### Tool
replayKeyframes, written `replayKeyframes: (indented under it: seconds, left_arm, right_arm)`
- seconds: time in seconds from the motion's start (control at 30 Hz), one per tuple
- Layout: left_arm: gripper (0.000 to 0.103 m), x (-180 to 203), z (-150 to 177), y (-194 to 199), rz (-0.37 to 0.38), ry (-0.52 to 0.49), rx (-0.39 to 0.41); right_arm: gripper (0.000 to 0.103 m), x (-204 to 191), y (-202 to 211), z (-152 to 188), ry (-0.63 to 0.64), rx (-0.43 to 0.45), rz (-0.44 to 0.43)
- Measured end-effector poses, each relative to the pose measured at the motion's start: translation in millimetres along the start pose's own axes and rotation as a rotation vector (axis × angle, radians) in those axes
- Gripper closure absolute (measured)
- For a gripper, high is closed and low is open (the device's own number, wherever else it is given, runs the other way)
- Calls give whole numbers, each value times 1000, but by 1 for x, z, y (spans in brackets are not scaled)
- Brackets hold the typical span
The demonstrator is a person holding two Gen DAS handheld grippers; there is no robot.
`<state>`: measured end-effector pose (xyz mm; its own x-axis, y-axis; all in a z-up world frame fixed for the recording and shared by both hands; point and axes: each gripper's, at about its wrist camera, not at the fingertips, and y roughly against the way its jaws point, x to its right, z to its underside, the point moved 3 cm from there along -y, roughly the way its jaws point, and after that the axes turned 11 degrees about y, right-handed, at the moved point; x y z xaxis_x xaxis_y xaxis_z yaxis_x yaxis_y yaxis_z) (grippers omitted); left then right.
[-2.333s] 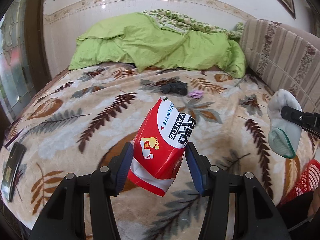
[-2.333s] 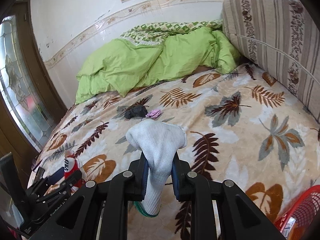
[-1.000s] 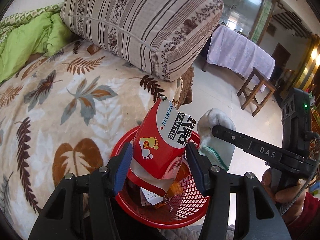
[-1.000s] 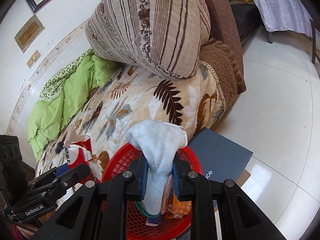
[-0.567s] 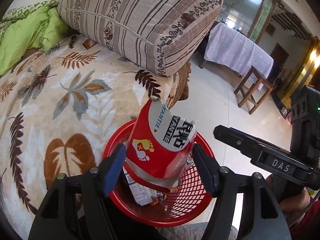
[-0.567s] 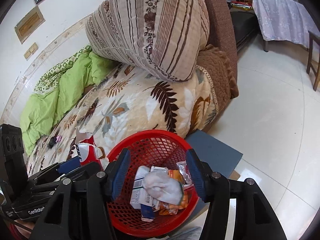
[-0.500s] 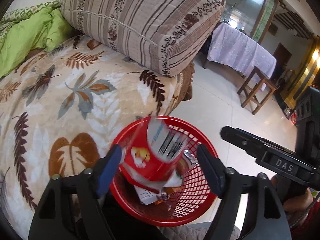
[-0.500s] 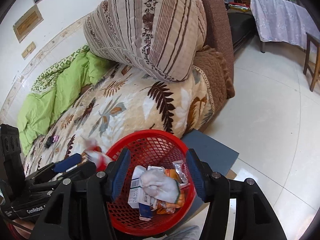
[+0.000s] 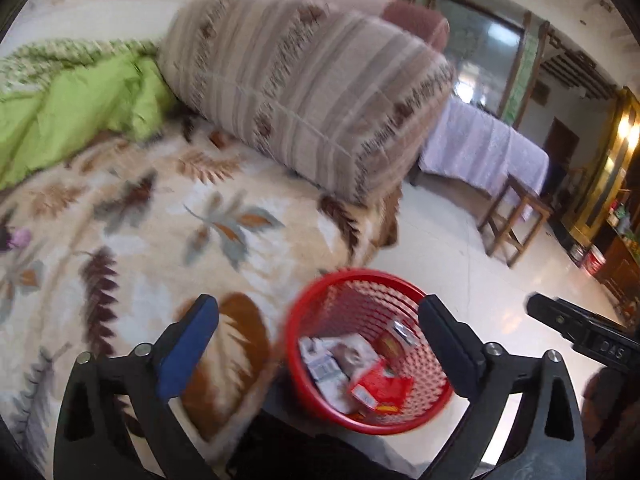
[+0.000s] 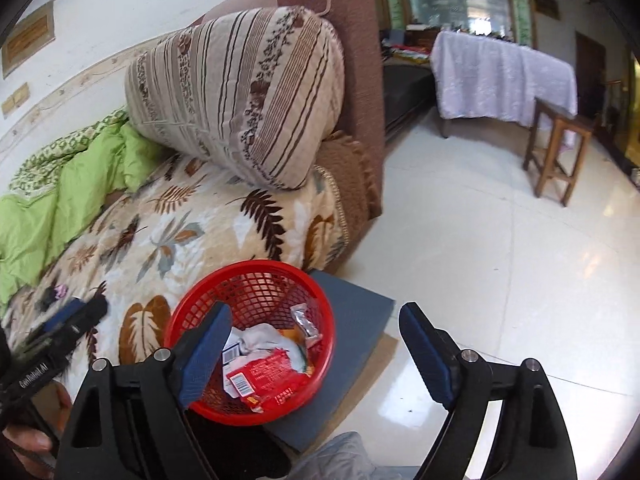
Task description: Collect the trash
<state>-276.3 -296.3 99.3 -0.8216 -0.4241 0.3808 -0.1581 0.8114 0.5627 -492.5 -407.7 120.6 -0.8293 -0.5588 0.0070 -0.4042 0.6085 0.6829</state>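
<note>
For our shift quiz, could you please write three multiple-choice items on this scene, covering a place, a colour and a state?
1. Where is the red packet?
A. on the bed
B. in the basket
C. on the stool

2. What colour is the basket?
A. red
B. blue
C. green

3. How are the left gripper and right gripper?
A. both shut
B. one shut
C. both open, empty

Answers:
1 B, it lies among the rubbish inside the mesh.
2 A, its rim and mesh are red.
3 C, their fingers stand wide apart with nothing between.
</note>
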Motion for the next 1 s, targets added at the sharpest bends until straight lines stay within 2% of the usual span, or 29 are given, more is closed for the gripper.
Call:
replayKeyframes:
  seconds: [0.07,0.1,0.2,0.27,0.33,0.47,0.53,0.7,0.9,1.0]
  left_arm:
    - [0,-12,-4,10,-45,-12,61]
    - [0,-16,-5,11,-54,-15,71]
    - [0,-27,-6,9,-66,-4,57]
    - [0,-30,-7,7,-104,-2,55]
    - [0,-26,-8,9,-139,-42,74]
    - [0,-13,-5,19,-214,-141,148]
    - [0,-10,-4,22,-217,-167,159]
    - [0,-11,-6,29,-252,-154,160]
    - [0,-15,-5,44,-312,-196,197]
    - [0,-26,-5,54,-313,-160,206]
  right_arm:
    - [6,-6,8,4,-3,24,54]
    - [5,-9,9,4,0,27,76]
    - [5,-21,10,-1,28,19,126]
    - [5,-26,10,-4,40,23,143]
    - [5,-28,9,-5,32,15,155]
    - [5,-29,7,-2,-5,6,143]
    - [5,-27,5,2,-26,-8,132]
    - [5,-24,8,7,-44,-1,130]
    - [5,-33,21,6,-20,73,140]
    - [5,-40,23,8,-12,94,126]
